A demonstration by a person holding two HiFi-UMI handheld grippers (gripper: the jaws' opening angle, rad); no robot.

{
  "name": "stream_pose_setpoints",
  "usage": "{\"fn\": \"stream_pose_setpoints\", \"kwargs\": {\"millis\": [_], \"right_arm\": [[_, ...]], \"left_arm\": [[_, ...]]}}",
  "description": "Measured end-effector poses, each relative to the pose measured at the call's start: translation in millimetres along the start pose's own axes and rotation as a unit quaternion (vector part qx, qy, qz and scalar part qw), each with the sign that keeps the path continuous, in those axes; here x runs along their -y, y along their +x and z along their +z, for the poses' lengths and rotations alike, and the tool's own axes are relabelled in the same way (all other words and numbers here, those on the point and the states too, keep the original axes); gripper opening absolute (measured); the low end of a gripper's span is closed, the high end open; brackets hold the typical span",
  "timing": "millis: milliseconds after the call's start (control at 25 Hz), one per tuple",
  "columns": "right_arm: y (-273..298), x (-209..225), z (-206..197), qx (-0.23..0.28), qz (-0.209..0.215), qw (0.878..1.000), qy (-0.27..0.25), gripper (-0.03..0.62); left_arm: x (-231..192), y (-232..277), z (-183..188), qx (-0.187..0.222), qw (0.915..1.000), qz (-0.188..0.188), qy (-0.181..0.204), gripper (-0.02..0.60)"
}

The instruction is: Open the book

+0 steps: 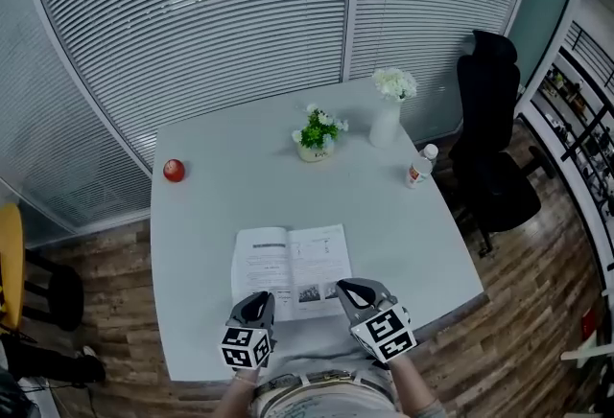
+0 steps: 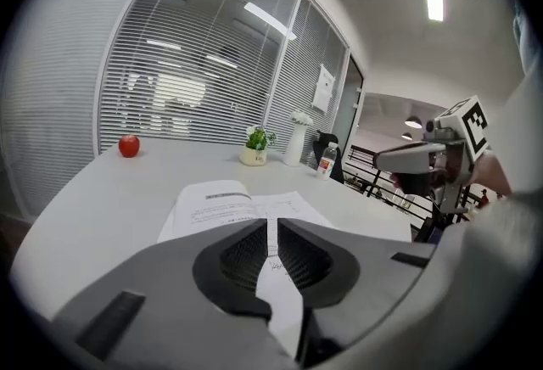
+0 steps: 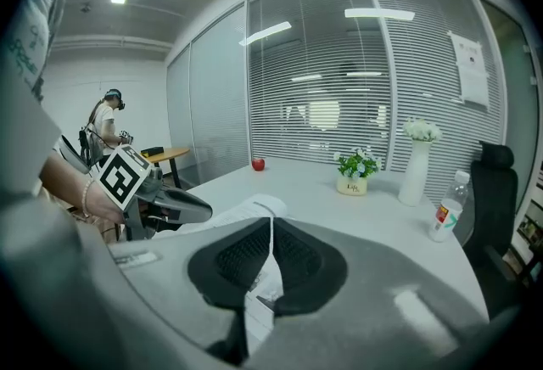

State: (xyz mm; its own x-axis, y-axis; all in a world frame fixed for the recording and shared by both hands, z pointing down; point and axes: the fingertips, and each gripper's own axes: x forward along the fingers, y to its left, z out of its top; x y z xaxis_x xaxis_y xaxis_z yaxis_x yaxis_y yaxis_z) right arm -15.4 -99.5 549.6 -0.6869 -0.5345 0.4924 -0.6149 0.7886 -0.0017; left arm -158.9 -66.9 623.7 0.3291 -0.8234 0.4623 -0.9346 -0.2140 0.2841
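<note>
Book (image 1: 291, 272) already lies flat and open, so both hover clear: left gripper (image 1: 257, 299) narrow, empty; right gripper (image 1: 345, 289) closed, empty.

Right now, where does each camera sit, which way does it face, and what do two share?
Head view: on the person's head, facing steeply down at table and open book; left gripper, right gripper, torso show.
Left gripper view: on the left gripper, along its slightly parted jaws across the book; right gripper at right.
Right gripper view: on the right gripper, along its closed jaws; left gripper at left.
Both gripper views share apple, plant, vase, bottle.
</note>
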Motion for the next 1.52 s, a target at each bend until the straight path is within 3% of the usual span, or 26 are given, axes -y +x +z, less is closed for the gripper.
{"fn": "stream_pose_setpoints", "kwargs": {"millis": [480, 760, 1120, 1520], "right_arm": [[-2.0, -1.8, -11.9, -0.016, 0.001, 1.0, -0.005, 0.008], [-2.9, -8.0, -2.5, 0.003, 0.008, 1.0, -0.017, 0.003], [-11.3, -24.5, 31.3, 0.086, 0.056, 0.993, -0.063, 0.003], [-36.0, -31.8, 95.4, 0.175, 0.077, 0.978, -0.078, 0.003]], "left_arm": [[53.3, 11.5, 29.8, 0.031, 0.9972, -0.062, 0.026, 0.023], [81.0, 10.3, 46.1, 0.045, 0.9926, -0.104, 0.044, 0.023], [110.0, -1.8, 80.9, 0.086, 0.9825, -0.125, 0.108, 0.023], [131.0, -17.5, 130.9, 0.148, 0.9722, -0.149, 0.104, 0.023]]}}
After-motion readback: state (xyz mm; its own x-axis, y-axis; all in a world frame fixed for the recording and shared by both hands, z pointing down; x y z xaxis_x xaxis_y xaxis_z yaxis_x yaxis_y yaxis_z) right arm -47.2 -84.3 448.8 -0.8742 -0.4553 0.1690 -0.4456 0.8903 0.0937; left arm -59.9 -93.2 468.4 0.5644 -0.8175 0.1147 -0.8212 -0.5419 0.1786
